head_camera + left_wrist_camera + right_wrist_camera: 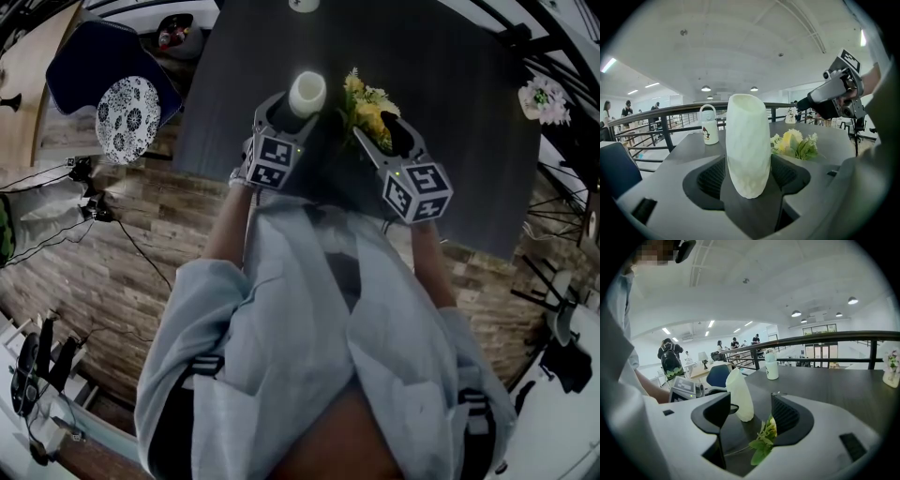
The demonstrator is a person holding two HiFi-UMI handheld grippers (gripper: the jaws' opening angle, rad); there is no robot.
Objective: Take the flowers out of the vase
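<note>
Standing upright at the head view's upper centre, the vase [307,94] is clamped in the left claw [747,176]. The flowers [367,111] lie on the worktop [450,84] just right of it, between the right claw's [750,416] parted jaws.

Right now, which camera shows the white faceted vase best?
The left gripper view: the white faceted vase stands close, whole and upright, base to rim. The head view shows mostly its top from above; the right gripper view shows it small and farther off.
</note>
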